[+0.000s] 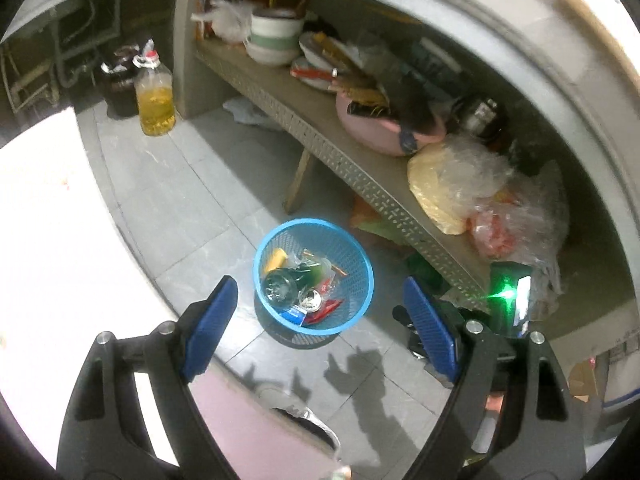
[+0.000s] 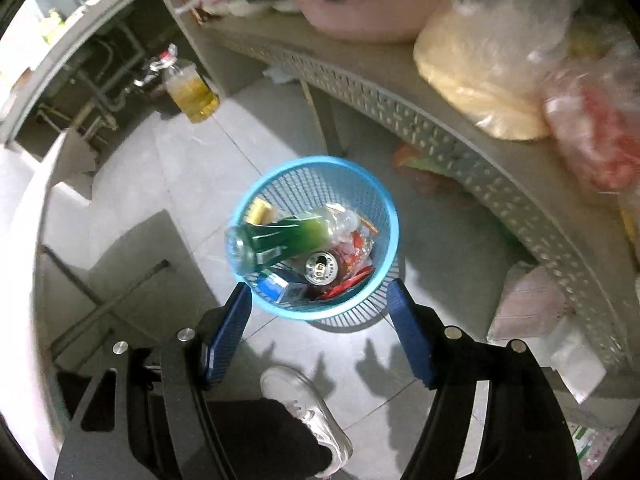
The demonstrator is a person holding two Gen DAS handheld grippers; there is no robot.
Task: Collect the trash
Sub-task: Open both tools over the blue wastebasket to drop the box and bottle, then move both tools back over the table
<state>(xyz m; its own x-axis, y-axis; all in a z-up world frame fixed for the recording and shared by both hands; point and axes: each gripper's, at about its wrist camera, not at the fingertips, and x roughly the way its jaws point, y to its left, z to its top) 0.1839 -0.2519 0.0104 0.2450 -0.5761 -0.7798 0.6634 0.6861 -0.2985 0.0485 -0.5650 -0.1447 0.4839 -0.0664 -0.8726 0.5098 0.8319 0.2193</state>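
- Left tool (image 1: 316,312): jaws wide apart and empty, hanging above the bin (image 1: 362,280), which lay just ahead of its fingertips.
- Right tool (image 2: 320,304): jaws likewise apart, nothing between them, the bin (image 2: 390,236) directly ahead and below.
- Bin on the floor, beside the shelf (image 2: 420,120), holding a green bottle (image 2: 280,236), a can (image 2: 320,268) and wrappers (image 2: 352,256); the bottle leaned on the rim, probably too long to lie flat.
- Both tools empty, so the trash seen was judged already collected.
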